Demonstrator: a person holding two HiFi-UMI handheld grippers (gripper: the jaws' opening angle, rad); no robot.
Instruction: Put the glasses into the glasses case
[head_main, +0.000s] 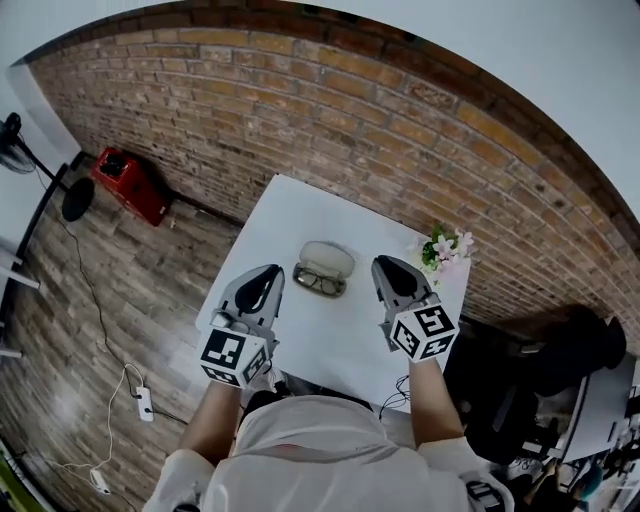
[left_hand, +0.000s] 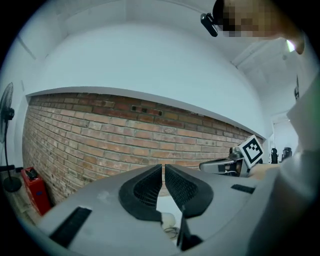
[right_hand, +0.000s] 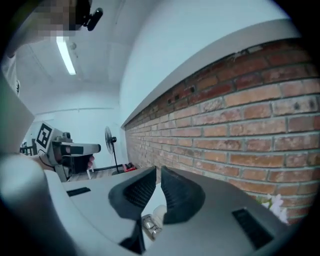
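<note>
Ahead of both tools, between them: case on the table, with the glasses touching its near edge. They're too small to tell whether they lie in an open lower half or on bare tabletop. Both gripper views catch only a sliver of case and lenses below the jaw roots. The tool bodies cover the rest.

Left gripper: jaws pressed nearly together, thin slit at the tips, nothing in it. It's left of the glasses, not touching them.

Right gripper: same, closed to a slit, empty, just right of the case.

Surface: plain white tabletop. Flowers sit just beyond the right gripper at the table's far-right corner.

Room, left to right:
- Fan, cut by the frame edge.
- Red box on the wood-look floor, near the foot of the brick wall.
- Power strip with a white cable, down-left of the left gripper.
- Dark bulky shape right of the right gripper, too dark to identify.
</note>
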